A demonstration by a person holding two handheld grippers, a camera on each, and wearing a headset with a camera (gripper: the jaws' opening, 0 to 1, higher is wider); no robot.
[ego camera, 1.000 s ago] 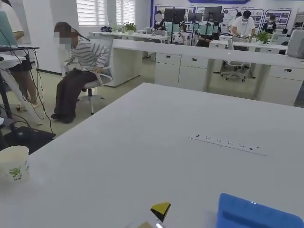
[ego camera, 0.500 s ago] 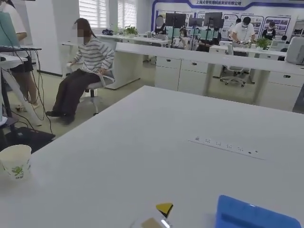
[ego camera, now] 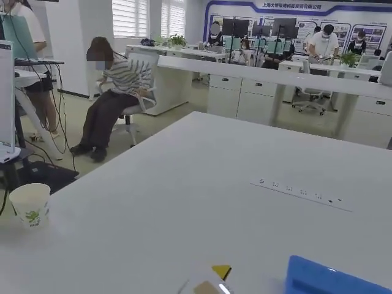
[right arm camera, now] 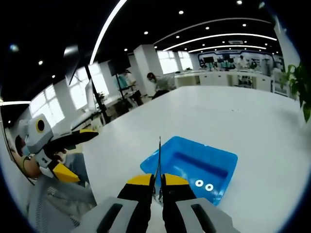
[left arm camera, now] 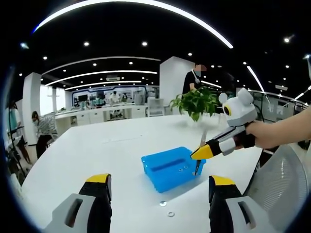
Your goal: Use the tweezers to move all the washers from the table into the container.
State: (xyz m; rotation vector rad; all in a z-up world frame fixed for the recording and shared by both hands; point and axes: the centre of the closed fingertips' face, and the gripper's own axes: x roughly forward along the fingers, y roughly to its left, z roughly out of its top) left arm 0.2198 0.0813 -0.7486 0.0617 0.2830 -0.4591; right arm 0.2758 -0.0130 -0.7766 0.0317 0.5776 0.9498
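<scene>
A blue container sits on the white table, and its corner shows at the bottom of the head view. Two washers lie inside it. Two more washers lie on the table just in front of it. My right gripper is shut on thin metal tweezers, whose tips hang over the container's near edge. In the left gripper view the right gripper comes in from the right, held by a hand. My left gripper stands wide open with nothing between its jaws. A gripper's yellow tip pokes in left of the container.
A paper cup stands at the table's left edge. A power strip is set into the tabletop beyond the container. A potted plant stands at the table's far side. A person sits on a chair off to the left.
The head camera has drifted, shifting the whole picture right and down. The yellow gripper tip stays at the bottom edge beside the container. Nothing else visibly moved.
</scene>
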